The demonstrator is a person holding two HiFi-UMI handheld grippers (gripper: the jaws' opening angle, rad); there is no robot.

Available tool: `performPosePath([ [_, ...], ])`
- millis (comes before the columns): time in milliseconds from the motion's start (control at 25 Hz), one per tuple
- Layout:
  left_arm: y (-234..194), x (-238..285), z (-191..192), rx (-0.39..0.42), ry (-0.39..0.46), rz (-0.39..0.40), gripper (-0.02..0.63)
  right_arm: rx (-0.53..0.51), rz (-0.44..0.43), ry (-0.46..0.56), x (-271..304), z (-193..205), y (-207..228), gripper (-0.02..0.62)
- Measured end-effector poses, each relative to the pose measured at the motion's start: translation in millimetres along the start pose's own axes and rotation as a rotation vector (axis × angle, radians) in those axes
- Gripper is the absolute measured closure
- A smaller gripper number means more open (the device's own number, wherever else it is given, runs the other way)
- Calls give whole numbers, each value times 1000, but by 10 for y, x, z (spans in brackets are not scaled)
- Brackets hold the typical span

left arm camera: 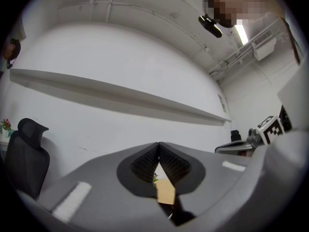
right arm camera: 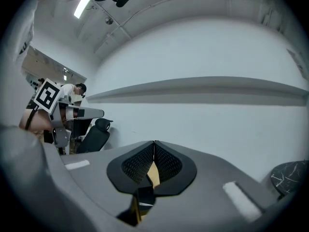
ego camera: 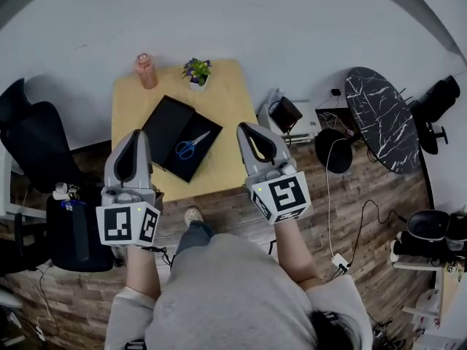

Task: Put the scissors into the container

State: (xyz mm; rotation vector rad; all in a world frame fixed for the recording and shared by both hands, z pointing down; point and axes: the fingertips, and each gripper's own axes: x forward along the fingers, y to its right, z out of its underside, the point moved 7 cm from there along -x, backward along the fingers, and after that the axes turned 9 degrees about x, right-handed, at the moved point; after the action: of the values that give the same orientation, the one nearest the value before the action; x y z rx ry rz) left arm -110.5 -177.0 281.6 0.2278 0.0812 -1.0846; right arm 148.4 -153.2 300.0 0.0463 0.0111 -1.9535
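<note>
Head view: the scissors (ego camera: 191, 145) lie flat on the lower-right half of the container (ego camera: 164, 121), a shallow, matt black rectangular tray set cornerwise on the pale wooden desk (ego camera: 228, 97) at upper centre of the frame. It cannot be made out whether a rim encloses them. Their long axis runs diagonally, with the blue plastic loop handles toward lower left and the bright metal blades toward upper right. A pink bottle (ego camera: 146, 70) and a small potted plant (ego camera: 197, 71) stand along the desk's upper edge. The left gripper (ego camera: 137, 134) and right gripper (ego camera: 245, 128), smooth grey moulded shells carrying marker cubes, are held either side of the container and touch nothing. In the left gripper view the ribbed black pads (left arm camera: 145, 161) meet at the tip, so the tongs are closed with nothing between them, and the triangular gap below shows a sliver of desk. The right gripper view reads the same, tongs closed and empty. Only the head view shows the scissors whole. Only the gripper views show the white wall with its long ledge (left arm camera: 120, 93). The dark veined marble table (ego camera: 383, 119) at right appears in the right gripper view as a rim at lower right.
</note>
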Motion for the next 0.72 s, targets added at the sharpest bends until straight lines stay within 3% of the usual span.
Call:
performPosePath([
  [720,425,-246,-195,7,28,11,548,20,55,92,-620,-222,109,591],
])
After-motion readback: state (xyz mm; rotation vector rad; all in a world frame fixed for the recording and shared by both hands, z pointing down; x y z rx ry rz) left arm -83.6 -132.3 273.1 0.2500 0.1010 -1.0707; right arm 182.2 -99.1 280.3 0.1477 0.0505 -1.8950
